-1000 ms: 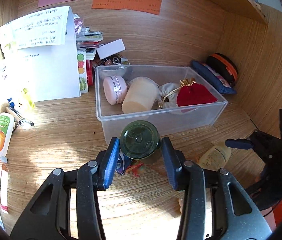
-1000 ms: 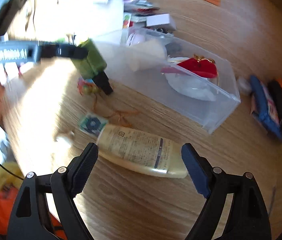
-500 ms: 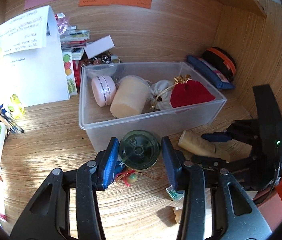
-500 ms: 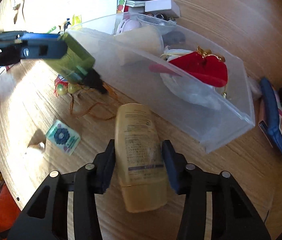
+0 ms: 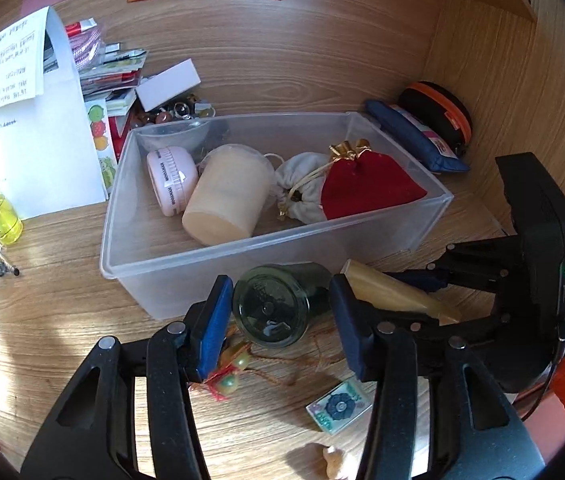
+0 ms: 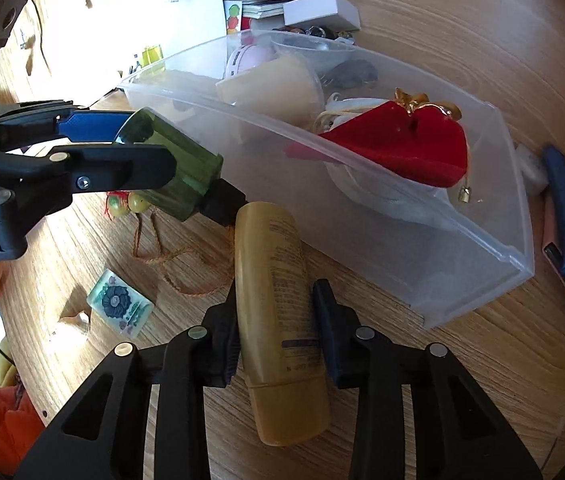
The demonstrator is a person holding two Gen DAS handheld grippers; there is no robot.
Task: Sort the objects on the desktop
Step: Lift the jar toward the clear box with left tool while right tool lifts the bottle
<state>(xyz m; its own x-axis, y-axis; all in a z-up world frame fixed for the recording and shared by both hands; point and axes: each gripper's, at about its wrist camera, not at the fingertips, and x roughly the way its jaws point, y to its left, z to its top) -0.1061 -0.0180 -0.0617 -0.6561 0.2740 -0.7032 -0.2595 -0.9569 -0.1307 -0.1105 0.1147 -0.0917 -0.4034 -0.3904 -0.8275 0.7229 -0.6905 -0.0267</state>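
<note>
A dark green bottle (image 5: 270,308) with a black cap leans cap-down between the pads of my left gripper (image 5: 278,284), just in front of the clear bin (image 5: 242,248). The left jaws are opening: the bottle lies against the left pad, with a gap at the right pad. In the right wrist view the green bottle (image 6: 178,168) sits at the left gripper (image 6: 146,148) fingertips. My right gripper (image 6: 276,296) is closing on a yellow lotion bottle (image 6: 278,280) lying on the desk, with both pads against its sides. The bin holds a cream jar (image 5: 222,196), a pink case (image 5: 170,184) and a red pouch (image 5: 366,188).
A beaded charm (image 5: 230,376) with orange cord and a floral tile (image 5: 338,404) lie by the grippers. A blue pouch (image 5: 414,136) and a black-orange case (image 5: 438,112) sit against the right wooden wall. Papers (image 5: 30,120) and small packets crowd the back left.
The right gripper swung over the yellow bottle and narrowed from wide open onto its sides. The left gripper carried the green bottle down toward the bin's front, and its jaws widened.
</note>
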